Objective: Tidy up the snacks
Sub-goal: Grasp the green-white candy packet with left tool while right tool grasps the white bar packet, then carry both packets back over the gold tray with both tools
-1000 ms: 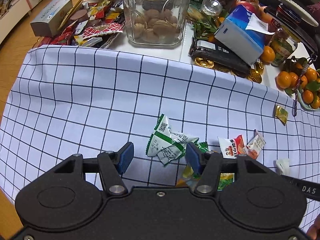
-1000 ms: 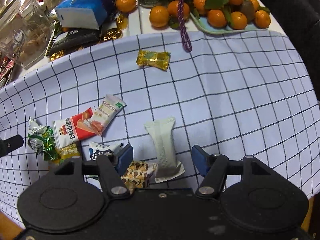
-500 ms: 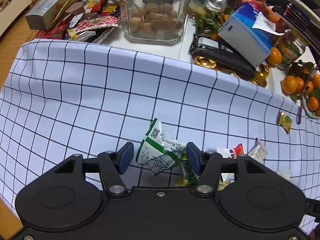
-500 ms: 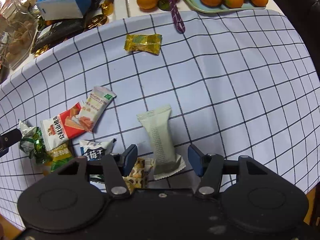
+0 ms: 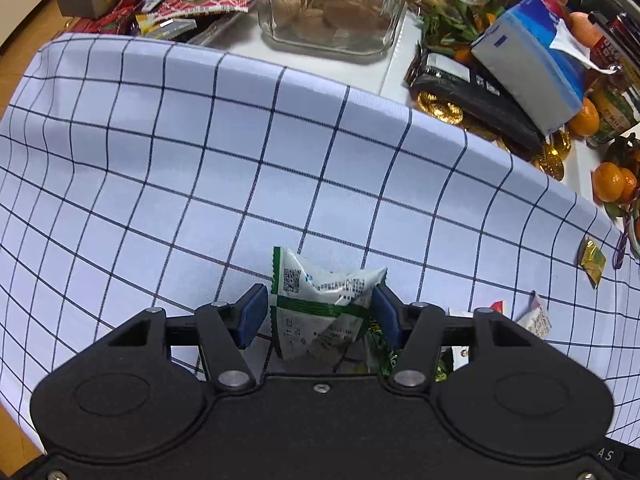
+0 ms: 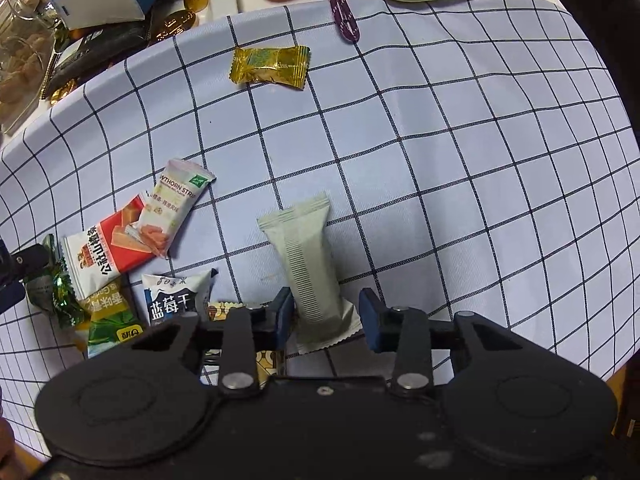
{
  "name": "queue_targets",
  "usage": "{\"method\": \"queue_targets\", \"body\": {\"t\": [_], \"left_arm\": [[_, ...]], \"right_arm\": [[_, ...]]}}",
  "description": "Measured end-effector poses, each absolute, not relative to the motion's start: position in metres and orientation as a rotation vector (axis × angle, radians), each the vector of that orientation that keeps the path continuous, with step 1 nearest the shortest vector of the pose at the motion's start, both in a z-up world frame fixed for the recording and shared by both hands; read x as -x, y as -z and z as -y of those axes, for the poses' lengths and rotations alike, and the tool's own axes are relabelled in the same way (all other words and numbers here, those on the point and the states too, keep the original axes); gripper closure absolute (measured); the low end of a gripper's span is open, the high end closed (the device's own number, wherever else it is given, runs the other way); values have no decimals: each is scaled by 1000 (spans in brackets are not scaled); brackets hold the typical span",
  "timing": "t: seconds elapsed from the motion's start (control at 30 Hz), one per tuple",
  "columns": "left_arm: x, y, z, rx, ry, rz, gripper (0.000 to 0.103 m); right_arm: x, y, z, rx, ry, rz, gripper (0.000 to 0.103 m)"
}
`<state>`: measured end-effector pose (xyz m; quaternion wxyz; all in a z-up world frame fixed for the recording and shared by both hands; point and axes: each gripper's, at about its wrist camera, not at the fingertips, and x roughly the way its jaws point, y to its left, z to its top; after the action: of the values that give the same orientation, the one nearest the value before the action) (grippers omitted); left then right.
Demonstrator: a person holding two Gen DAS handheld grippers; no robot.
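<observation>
Snacks straddled: right gripper (image 6: 325, 318) fingers, just closing, bracket the pale green bar (image 6: 306, 270); left gripper (image 5: 318, 314) fingers, spread, bracket the green-white packet (image 5: 320, 304). At nine o'clock, the patterned wrapper (image 6: 228, 310) risks snagging.

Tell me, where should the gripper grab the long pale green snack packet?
Grab the pale green packet across its narrow middle, coming from straight above. It lies flat on the checked cloth, long and slim, so the pads fit its long sides, not its crimped ends.

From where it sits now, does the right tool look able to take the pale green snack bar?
Probably yes. The right tool straddles the near end of the pale green snack bar, its jaws having just been closing: one pad at the wrapper, the other still apart. Nothing lies on the bar; the small brown-patterned packet sits just outside.
</observation>
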<state>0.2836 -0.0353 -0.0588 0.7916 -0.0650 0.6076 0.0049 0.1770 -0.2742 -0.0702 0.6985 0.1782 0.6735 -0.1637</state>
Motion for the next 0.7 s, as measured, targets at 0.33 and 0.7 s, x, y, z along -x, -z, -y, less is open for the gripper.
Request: {"method": "queue_targets", "body": {"t": [0.33, 0.7], "left_arm": [[-287, 62, 25, 201, 1, -1325, 48], [-279, 35, 24, 215, 15, -1240, 55]], "right_arm": [[-175, 61, 277, -447, 390, -1479, 74], [-168, 36, 313, -627, 364, -1394, 74]]}}
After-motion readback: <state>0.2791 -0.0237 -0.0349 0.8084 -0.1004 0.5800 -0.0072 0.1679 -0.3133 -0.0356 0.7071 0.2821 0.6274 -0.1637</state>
